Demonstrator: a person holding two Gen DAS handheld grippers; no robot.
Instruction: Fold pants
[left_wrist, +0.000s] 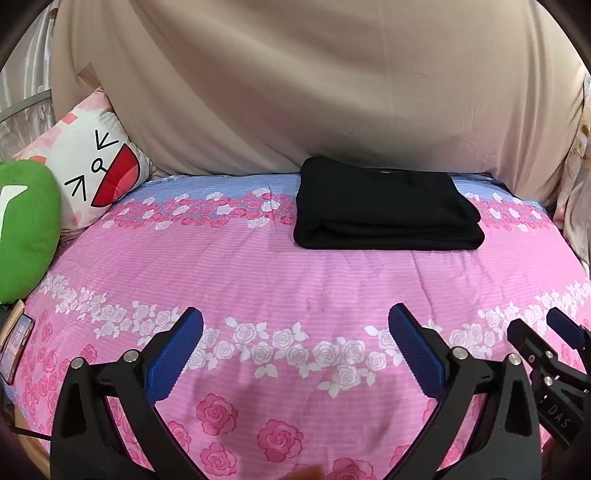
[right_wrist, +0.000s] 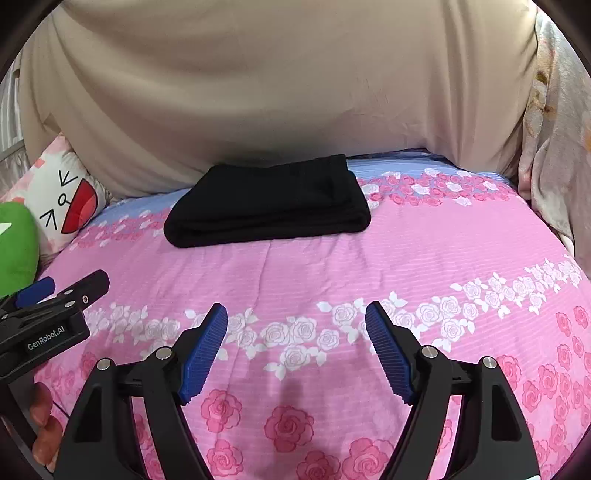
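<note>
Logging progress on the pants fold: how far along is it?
Done: the black pants lie folded in a compact stack on the pink floral bedspread. In hand: nothing; the left gripper and right gripper are open and empty. Nothing visibly remains.

Both views are evenly and fairly brightly lit from above, with no glare; soft grey shadows lie on the bedspread (left_wrist: 258, 258) just beneath and between the fingers (left_wrist: 173, 354) and the fingers (right_wrist: 203, 354), and a darker shade gathers where the drape (left_wrist: 314, 92) meets the pants (left_wrist: 384, 210) far ahead of them. The fisheye bulges the bed and bends its stripes, with black vignette corners. Focus is sharp around the fingers and softens slightly toward the rim, where the pillow (left_wrist: 88, 173) smears a little.
</note>
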